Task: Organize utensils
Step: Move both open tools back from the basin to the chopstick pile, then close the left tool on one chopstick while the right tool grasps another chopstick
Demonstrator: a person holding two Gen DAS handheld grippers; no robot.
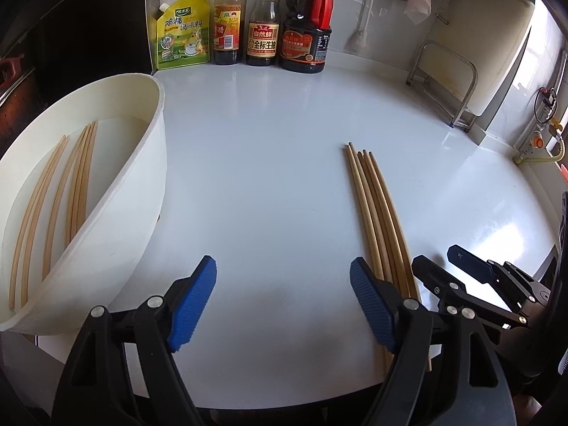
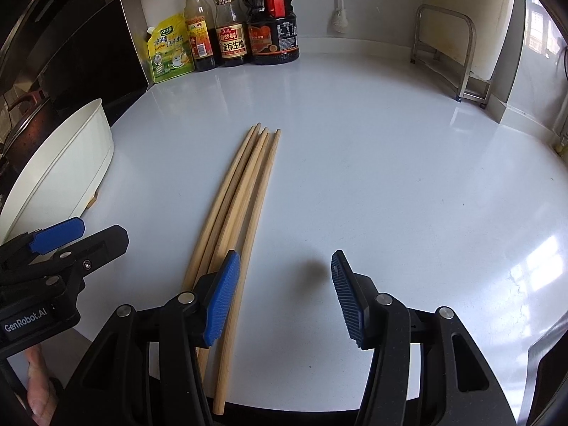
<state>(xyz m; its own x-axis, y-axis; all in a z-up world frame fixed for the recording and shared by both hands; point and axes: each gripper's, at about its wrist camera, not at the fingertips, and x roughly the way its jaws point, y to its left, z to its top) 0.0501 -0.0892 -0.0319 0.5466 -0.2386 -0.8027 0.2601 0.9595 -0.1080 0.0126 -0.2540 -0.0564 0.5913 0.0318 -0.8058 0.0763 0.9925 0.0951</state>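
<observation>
Loose chopsticks (image 2: 245,206) lay bundled on the white counter (image 2: 390,177), well apart from the tub (image 1: 117,191) already holding several. Your right tool (image 2: 282,294) hovered half-open and empty beside them, your left tool (image 1: 282,298) wide, apparently lining up the next pickup, which called for straddling the bundle.

Condiments at the back of the white table (image 1: 269,135)

At 11 o'clock: yellow seasoning pouch (image 1: 180,33), two slim sauce bottles (image 1: 229,17), handled soy jug (image 1: 307,23); steel rack (image 1: 445,85) at 2 o'clock.
</observation>
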